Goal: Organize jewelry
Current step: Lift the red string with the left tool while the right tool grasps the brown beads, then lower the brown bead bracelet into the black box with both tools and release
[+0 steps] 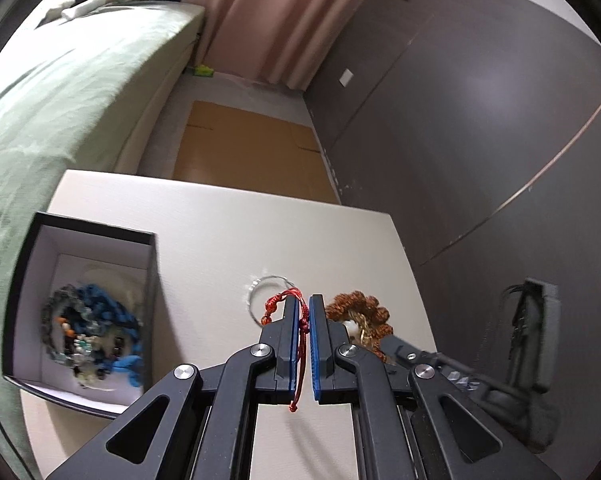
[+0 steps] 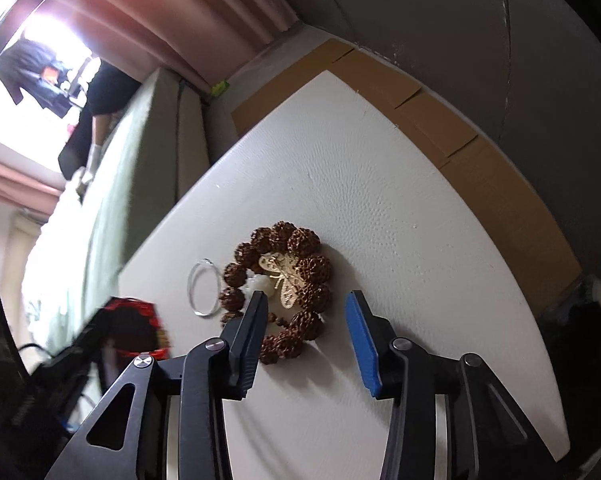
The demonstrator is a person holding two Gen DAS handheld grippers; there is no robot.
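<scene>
The left gripper (image 1: 304,320) is clamping a red cord bracelet (image 1: 296,320) above the white table (image 1: 220,220), right of the black box (image 1: 88,312) at its left edge. The right gripper (image 2: 306,300) is hanging released over the brown bead bracelet (image 2: 300,272), its pads not pressing; a wire hoop (image 2: 202,288) is lying just beside it.

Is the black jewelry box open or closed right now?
Open. The black box shows no lid, and its white interior holds a pile of beaded bracelets.
</scene>
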